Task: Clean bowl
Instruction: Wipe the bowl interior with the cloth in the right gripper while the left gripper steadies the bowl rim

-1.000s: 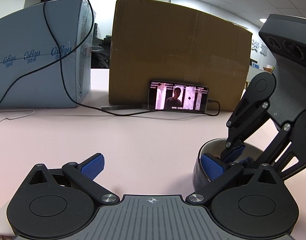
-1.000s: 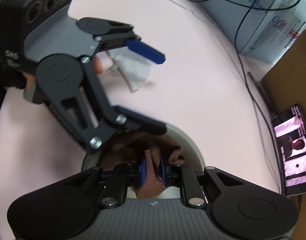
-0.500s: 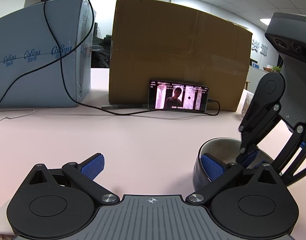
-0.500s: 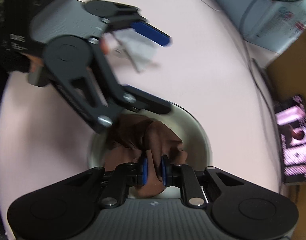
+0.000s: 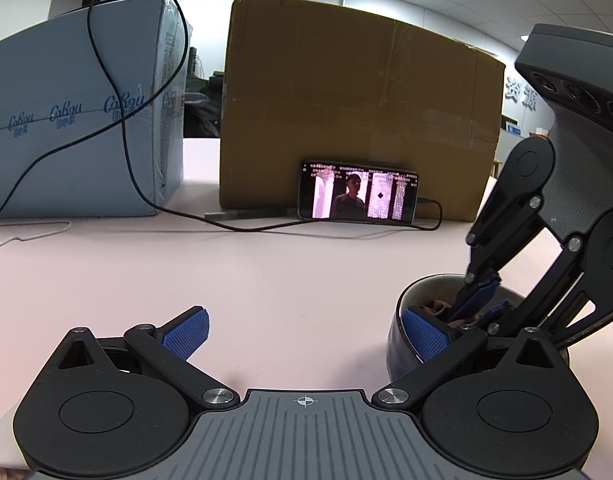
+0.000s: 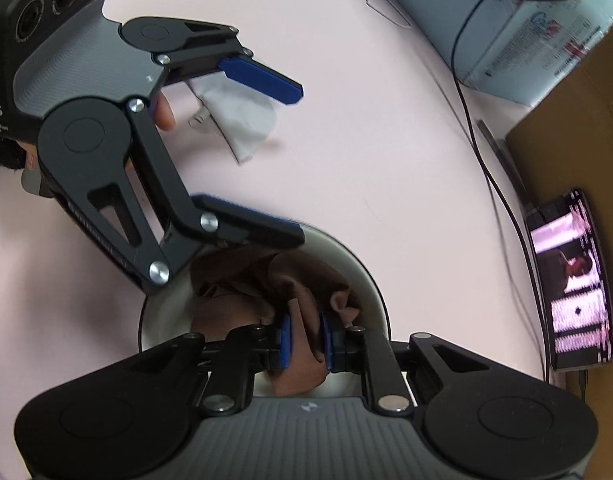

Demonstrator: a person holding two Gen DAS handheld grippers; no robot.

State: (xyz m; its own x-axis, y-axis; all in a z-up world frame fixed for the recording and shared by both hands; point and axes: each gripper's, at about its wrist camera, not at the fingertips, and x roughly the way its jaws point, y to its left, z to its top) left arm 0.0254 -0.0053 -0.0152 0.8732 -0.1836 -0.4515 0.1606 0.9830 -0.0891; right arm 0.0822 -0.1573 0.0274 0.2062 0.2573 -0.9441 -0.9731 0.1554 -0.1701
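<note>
Between right gripper (image 6: 305, 337) pads: brown cloth (image 6: 302, 280), clamped, inside bowl (image 6: 366, 276). Left gripper (image 5: 306, 330) fingers wide apart, one finger at bowl rim.

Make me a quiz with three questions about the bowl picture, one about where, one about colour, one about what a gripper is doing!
1. Where is the brown cloth?
A. Inside the bowl
B. On top of the cardboard box
C. Under the phone

2. What colour are the gripper pads?
A. Red
B. Blue
C. Yellow

3. What is the right gripper doing?
A. Wide open over the table
B. Holding the phone
C. Shut on the cloth

Answers:
1. A, the cloth is bunched up within the bowl's rim.
2. B, the pads on the fingers are blue.
3. C, its two pads pinch a fold of the cloth down in the bowl.
</note>
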